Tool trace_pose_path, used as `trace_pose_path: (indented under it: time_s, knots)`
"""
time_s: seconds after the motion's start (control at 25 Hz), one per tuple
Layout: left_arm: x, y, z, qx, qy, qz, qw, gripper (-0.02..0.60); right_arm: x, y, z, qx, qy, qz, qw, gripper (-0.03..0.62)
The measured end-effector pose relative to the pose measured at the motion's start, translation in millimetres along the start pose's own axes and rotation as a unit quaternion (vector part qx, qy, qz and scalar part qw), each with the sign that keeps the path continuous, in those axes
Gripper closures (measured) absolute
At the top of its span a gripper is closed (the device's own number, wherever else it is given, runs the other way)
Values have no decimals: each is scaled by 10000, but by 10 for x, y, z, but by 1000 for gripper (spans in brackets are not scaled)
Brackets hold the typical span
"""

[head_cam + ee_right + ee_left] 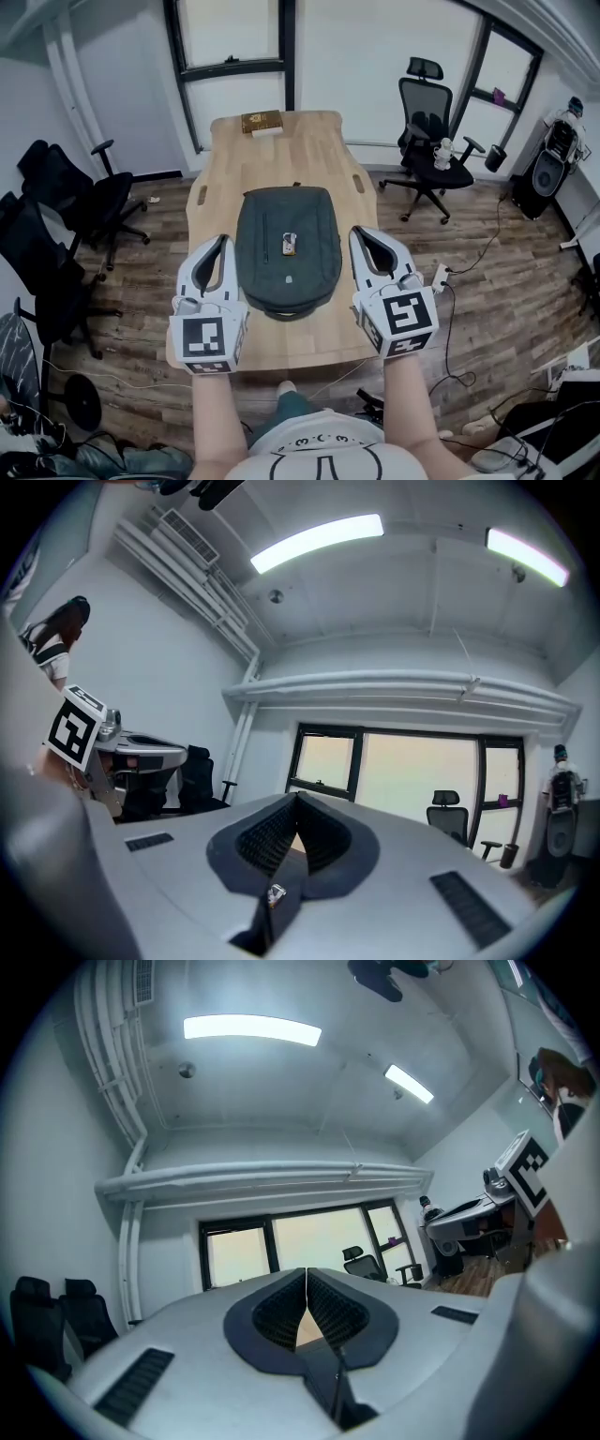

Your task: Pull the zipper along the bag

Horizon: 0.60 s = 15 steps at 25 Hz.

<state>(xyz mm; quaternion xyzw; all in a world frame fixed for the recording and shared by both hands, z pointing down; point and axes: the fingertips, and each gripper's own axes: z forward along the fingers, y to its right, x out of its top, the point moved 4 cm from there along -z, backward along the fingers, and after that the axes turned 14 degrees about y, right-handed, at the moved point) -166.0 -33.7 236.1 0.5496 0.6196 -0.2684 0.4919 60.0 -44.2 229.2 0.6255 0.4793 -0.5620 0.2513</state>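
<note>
A dark grey backpack (286,249) lies flat on the wooden table (328,155), with a small orange tag on its front panel. In the head view my left gripper (223,240) hovers just left of the bag, near its lower half, and my right gripper (360,232) hovers just right of it. Neither touches the bag. The left gripper (307,1272) has its jaws pressed together with nothing between them. The right gripper (296,800) is likewise shut and empty. Both gripper views point up at windows and ceiling, so the bag is hidden there.
A small brown box (262,122) sits at the table's far end. Black office chairs stand at the left (89,202) and the far right (427,131). Cables and a power strip (439,277) lie on the wood floor to the right.
</note>
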Motion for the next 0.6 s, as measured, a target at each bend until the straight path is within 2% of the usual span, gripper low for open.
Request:
trace_pose_path:
  time_s: [0.28,0.6]
  knots:
    - [17,-59,-6,74,83,-103,9999,565,8,-1,1,25,8,-31,10000,542]
    - [10,-12,157,-40,124,-112,9999,565,-19,101,92,31,7,-6,10000,542]
